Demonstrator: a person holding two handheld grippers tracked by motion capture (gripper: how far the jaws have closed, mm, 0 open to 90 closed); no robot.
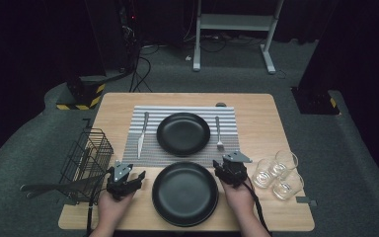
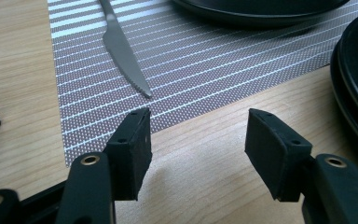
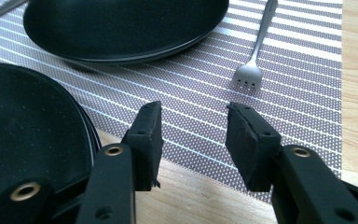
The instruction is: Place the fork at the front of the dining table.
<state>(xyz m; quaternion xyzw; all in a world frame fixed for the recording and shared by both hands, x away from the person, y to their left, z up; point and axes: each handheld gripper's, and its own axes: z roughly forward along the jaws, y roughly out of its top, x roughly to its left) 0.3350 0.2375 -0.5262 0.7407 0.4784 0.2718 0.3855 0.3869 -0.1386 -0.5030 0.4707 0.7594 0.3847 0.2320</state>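
While both hands are resting on the tabletop (image 1: 271, 123), the near plate (image 1: 185, 193) is sitting between them, just off the striped placemat (image 1: 150, 148). The left claw (image 1: 131, 181) is hanging released just left of the plate, gripping nothing. The right claw (image 1: 227, 170) is also standing apart with nothing between its jaws, right by the plate's rim. A second plate (image 1: 183, 133), knife (image 1: 141, 136) and fork (image 1: 218, 133) are lying on the placemat.

near plate (image 1: 185, 193) | left hand-held gripper (image 1: 139, 178), right hand-held gripper (image 1: 221, 170) flank it | table (image 1: 271, 123)
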